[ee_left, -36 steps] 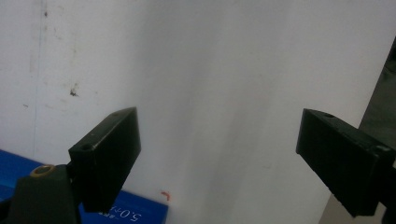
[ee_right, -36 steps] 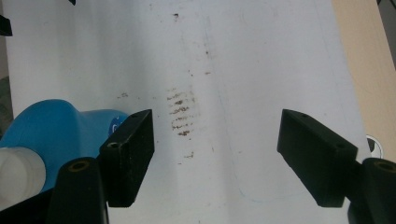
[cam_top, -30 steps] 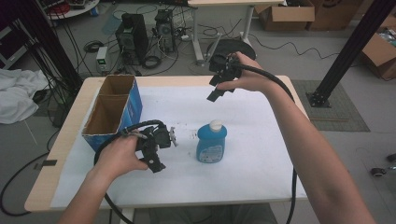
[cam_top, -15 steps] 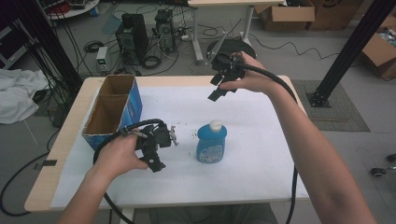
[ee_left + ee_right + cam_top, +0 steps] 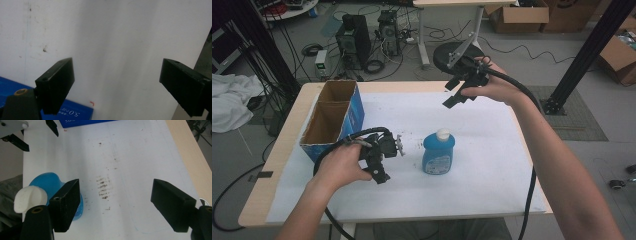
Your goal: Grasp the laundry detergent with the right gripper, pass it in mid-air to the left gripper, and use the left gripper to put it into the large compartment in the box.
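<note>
A blue bottle (image 5: 438, 155) with a white cap stands upright near the middle of the white table cover. My left gripper (image 5: 389, 161) is held low just left of it, jaws open and empty; in the left gripper view (image 5: 116, 70) they frame bare cover. My right gripper (image 5: 453, 93) hovers over the far side of the table, open and empty. In the right gripper view (image 5: 116, 192) the bottle (image 5: 47, 182) sits behind the left jaw, and the left gripper (image 5: 36, 135) shows at the top left.
An open blue cardboard box (image 5: 354, 107) with two compartments stands at the table's left; its corner (image 5: 75, 112) shows beside my left jaw. Dark smudges (image 5: 103, 187) mark the cover. The wooden table edge (image 5: 190, 152) runs nearby. Cables, computers and boxes lie on the floor beyond.
My right gripper has drifted slightly to the right above the far side of the table. The left gripper and the bottle have stayed where they were.
</note>
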Available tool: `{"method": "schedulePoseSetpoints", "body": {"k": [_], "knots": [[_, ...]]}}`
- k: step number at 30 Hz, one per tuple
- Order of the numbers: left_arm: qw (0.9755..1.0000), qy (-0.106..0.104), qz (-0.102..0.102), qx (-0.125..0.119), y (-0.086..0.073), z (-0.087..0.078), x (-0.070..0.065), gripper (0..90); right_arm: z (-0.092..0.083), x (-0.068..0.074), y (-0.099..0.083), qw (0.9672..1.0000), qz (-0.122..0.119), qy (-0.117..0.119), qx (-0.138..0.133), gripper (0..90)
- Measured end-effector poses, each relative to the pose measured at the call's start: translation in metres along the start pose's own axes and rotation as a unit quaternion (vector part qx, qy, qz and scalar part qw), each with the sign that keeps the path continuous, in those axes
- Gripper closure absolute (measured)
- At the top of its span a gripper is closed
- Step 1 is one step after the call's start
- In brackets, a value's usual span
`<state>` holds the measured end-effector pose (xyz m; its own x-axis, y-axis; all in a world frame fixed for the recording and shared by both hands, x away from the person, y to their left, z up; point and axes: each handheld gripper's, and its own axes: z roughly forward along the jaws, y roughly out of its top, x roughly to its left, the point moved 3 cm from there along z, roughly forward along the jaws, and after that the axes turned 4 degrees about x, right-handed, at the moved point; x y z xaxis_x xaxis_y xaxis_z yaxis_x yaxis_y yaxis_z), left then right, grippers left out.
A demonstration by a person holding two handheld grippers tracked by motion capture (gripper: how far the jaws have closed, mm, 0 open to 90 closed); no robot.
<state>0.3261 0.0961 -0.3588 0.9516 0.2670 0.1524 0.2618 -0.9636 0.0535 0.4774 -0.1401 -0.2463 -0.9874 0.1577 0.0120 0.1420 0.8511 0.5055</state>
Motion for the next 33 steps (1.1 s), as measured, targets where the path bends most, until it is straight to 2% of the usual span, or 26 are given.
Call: {"method": "schedulePoseSetpoints", "body": {"k": [19,24,33], "knots": [[1.0000,0.001,-0.005,0.000,-0.002,-0.002,0.000,13.2,-0.018,0.014,-0.041,0.9978,0.004,0.004,-0.066,22.4],[0.9999,0.001,-0.012,-0.001,-0.003,-0.001,0.000,13.3,-0.020,0.016,-0.053,0.9968,0.011,0.003,-0.079,21.2],[1.0000,0.000,-0.008,-0.001,-0.003,-0.002,-0.001,13.3,-0.021,0.024,-0.071,0.9953,0.013,0.004,-0.096,20.3]]}}
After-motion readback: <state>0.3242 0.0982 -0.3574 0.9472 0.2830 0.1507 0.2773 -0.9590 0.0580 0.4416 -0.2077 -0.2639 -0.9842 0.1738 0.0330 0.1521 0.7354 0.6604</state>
